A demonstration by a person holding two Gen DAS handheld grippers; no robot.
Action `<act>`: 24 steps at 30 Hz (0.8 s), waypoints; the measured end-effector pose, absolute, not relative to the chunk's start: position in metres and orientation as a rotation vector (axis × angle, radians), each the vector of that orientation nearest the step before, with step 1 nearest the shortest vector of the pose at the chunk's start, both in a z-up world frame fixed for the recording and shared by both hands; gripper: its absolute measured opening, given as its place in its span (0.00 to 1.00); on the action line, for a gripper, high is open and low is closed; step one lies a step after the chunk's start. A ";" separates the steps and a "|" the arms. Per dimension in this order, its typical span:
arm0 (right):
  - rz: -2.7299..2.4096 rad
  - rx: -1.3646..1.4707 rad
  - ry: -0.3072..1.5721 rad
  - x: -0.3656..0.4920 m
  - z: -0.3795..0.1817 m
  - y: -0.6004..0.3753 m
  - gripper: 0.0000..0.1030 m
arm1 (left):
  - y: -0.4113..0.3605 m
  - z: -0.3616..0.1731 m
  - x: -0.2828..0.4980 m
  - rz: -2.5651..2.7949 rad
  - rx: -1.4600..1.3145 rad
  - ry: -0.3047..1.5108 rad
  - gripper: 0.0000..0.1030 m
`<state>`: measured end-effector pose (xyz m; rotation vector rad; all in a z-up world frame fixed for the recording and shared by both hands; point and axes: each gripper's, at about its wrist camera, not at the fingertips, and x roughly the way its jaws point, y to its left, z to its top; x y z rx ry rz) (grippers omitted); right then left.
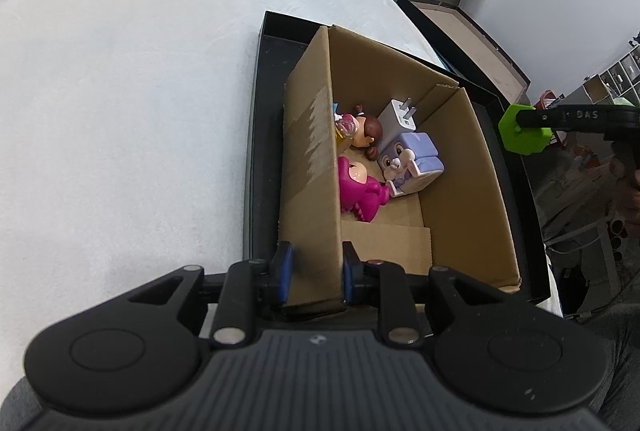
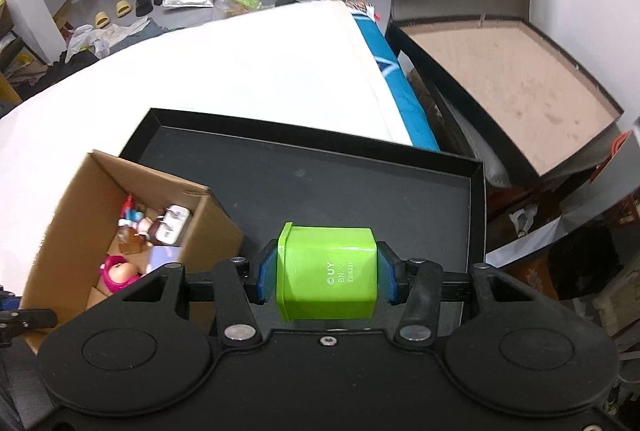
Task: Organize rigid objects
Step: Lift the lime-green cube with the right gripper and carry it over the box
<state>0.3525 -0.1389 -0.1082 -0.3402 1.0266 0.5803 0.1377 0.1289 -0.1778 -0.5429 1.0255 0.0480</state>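
Left gripper [image 1: 314, 273] pinching cardboard box [image 1: 312, 167] wall, toys inside, black tray [image 2: 360, 183] beneath

Cardboard box [image 1: 460, 191]: matt brown corrugated paper. Green block [image 2: 328, 271]: smooth plastic. Black tray [image 2: 360, 183]: matt. Pink figurine [image 1: 360, 191]: glossy plastic.

The brown cardboard box's [image 1: 460, 167] near wall hid the lower parts of a pink plastic dinosaur toy [image 1: 362, 191] and a brown-haired doll figure [image 1: 366, 131] in the left wrist view. In the right wrist view the same toys blurred into a jumble, too small to tell apart. The right gripper's black body [image 1: 576, 117] ran off the picture's right edge, and only one end of its lime-green plastic block [image 1: 520, 131] showed there.
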 end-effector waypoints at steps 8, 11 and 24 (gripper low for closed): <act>0.608 -0.362 1.001 0.332 -0.084 -0.119 0.47 | 0.132 -0.177 0.136 0.034 -0.553 1.017 0.23; 0.618 -0.368 0.989 0.326 -0.075 -0.111 0.47 | 0.133 -0.178 0.136 0.030 -0.556 1.014 0.24; 0.701 -0.436 0.977 0.296 -0.064 -0.064 0.47 | 0.135 -0.178 0.135 0.016 -0.559 1.014 0.24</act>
